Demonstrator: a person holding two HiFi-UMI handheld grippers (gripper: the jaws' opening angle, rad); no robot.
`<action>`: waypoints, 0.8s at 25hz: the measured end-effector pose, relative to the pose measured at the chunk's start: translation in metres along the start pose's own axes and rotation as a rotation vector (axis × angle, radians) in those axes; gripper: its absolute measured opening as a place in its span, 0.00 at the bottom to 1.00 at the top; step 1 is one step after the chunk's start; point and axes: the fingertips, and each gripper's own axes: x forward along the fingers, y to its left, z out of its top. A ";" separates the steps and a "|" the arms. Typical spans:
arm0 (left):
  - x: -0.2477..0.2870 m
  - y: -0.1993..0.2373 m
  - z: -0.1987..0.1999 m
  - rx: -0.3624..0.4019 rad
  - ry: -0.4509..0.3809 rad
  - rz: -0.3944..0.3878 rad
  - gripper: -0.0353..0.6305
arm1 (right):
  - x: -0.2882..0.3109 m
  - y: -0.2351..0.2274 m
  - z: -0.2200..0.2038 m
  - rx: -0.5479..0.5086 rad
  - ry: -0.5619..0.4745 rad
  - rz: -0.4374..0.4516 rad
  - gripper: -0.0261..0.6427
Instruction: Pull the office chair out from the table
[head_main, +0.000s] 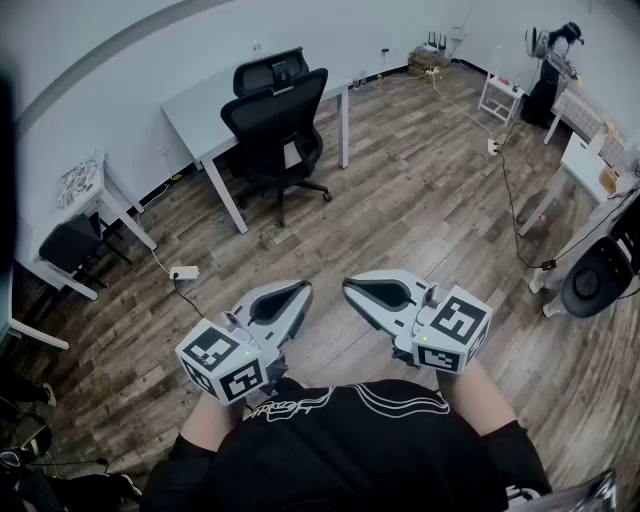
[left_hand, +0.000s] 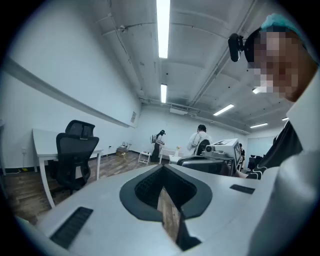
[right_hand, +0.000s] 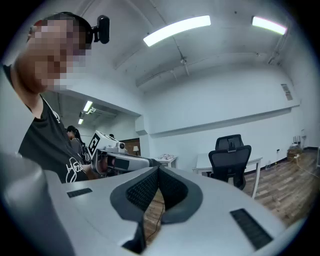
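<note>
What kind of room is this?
Probably an office or lab workroom: a white desk with a black office chair pushed up to it, another small table farther off, a wood floor, and strip lights overhead.

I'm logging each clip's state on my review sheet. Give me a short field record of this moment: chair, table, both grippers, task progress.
office chair: black, pushed in at the table, its back towards the person
table: white, by the wall
left gripper: shut, empty, close to the person's body
right gripper: shut, empty, beside the left one
between: open wood floor separates grippers and chair
task progress: not begun; chair untouched
</note>
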 end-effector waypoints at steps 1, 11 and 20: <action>-0.002 0.001 0.002 0.008 0.001 0.007 0.06 | 0.001 0.000 -0.001 -0.004 0.004 -0.006 0.09; -0.017 -0.010 0.013 0.049 -0.015 0.024 0.06 | -0.005 0.011 0.008 -0.006 -0.036 -0.003 0.09; -0.004 0.003 0.011 0.063 0.014 0.012 0.06 | 0.001 -0.010 0.008 0.047 -0.065 -0.028 0.09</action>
